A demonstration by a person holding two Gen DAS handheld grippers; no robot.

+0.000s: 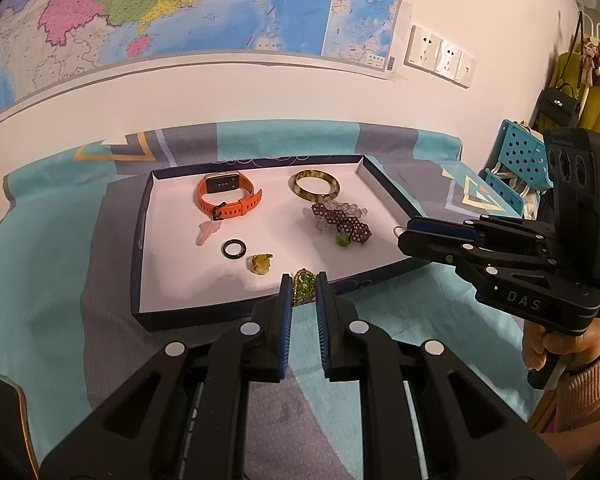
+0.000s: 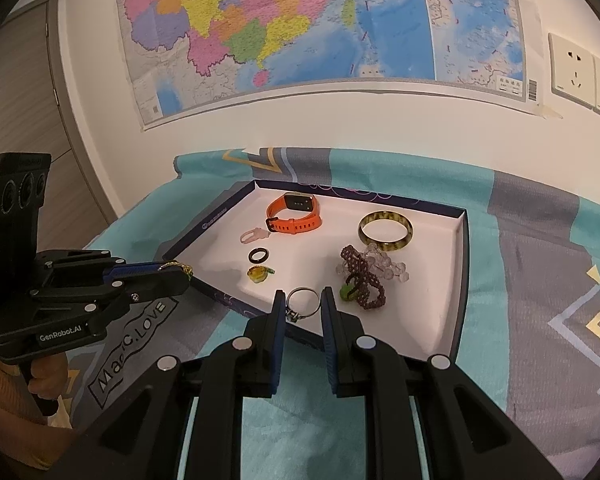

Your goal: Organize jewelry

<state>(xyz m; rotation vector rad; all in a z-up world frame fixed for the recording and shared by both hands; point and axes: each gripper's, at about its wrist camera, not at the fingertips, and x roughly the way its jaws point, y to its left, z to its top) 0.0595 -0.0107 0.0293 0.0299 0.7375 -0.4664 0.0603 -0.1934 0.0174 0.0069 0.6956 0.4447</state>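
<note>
A white-lined tray (image 1: 160, 280) with a dark rim lies on the cloth. In it are an orange watch (image 1: 228, 196), an amber bangle (image 1: 314, 185), a beaded bracelet heap (image 1: 342, 222), a black ring (image 1: 233, 249), a pink clip (image 1: 208, 232) and a yellow pendant (image 1: 260, 264). My left gripper (image 1: 303, 292) is shut on a green-and-gold brooch (image 1: 303, 286) at the tray's near rim. My right gripper (image 2: 303, 306) is shut on a silver ring (image 2: 302, 303) above the tray's near edge; it also shows in the left wrist view (image 1: 404, 232).
The tray sits on a teal and grey patterned cloth (image 1: 52, 280) against a wall with a map (image 1: 160, 8). A blue perforated basket (image 1: 516, 160) stands at the far right. Wall sockets (image 1: 440, 56) are above.
</note>
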